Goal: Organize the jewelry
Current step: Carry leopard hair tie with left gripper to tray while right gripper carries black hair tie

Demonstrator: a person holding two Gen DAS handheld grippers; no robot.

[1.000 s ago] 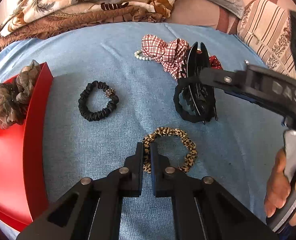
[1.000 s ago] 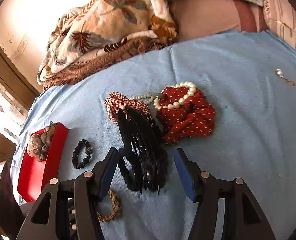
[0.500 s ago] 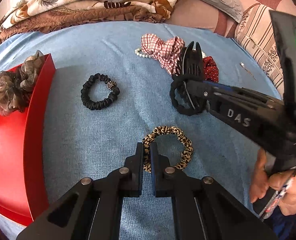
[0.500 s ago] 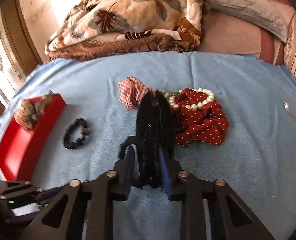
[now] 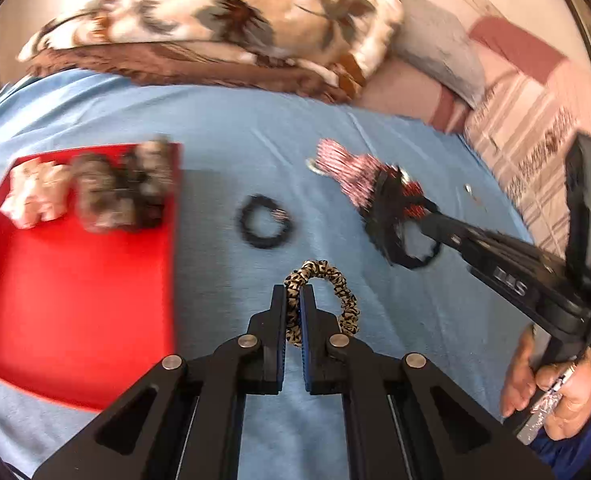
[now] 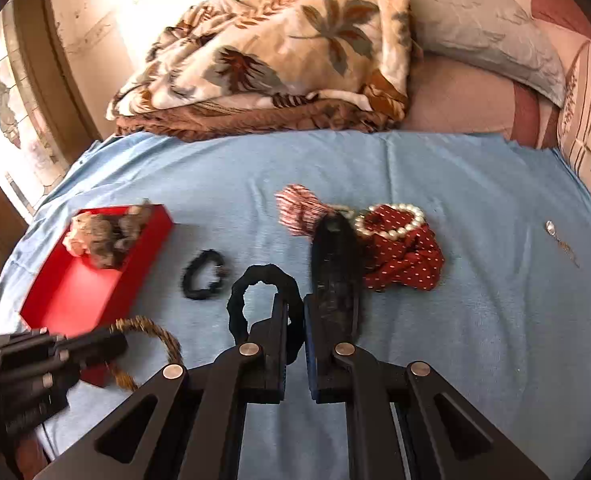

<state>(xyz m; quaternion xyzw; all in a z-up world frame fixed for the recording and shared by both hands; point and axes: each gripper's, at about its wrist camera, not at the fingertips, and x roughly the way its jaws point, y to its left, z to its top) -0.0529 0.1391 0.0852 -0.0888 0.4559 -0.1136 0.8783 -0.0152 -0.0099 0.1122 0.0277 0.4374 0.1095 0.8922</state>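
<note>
My left gripper (image 5: 294, 294) is shut on a leopard-print scrunchie (image 5: 337, 280) and holds it lifted above the blue cloth, to the right of the red tray (image 5: 75, 304). My right gripper (image 6: 294, 306) is shut on a black scrunchie (image 6: 255, 280), also lifted; it shows in the left wrist view (image 5: 413, 256). A black claw clip (image 6: 335, 264) lies just right of the right gripper. A small black beaded hair tie (image 6: 203, 274) lies between tray and grippers. The tray (image 6: 75, 292) holds brown and white scrunchies (image 5: 115, 192).
A checked scrunchie (image 6: 299, 208), a red dotted scrunchie (image 6: 407, 256) with a pearl bracelet (image 6: 391, 224) lie behind the clip. A small chain pendant (image 6: 561, 240) lies far right. A folded leaf-print blanket (image 6: 271, 56) and pillows (image 6: 483, 32) bound the back.
My left gripper lifted the leopard scrunchie off the cloth and swung toward the tray. My right gripper closed on the black scrunchie and pulled it off the claw clip.
</note>
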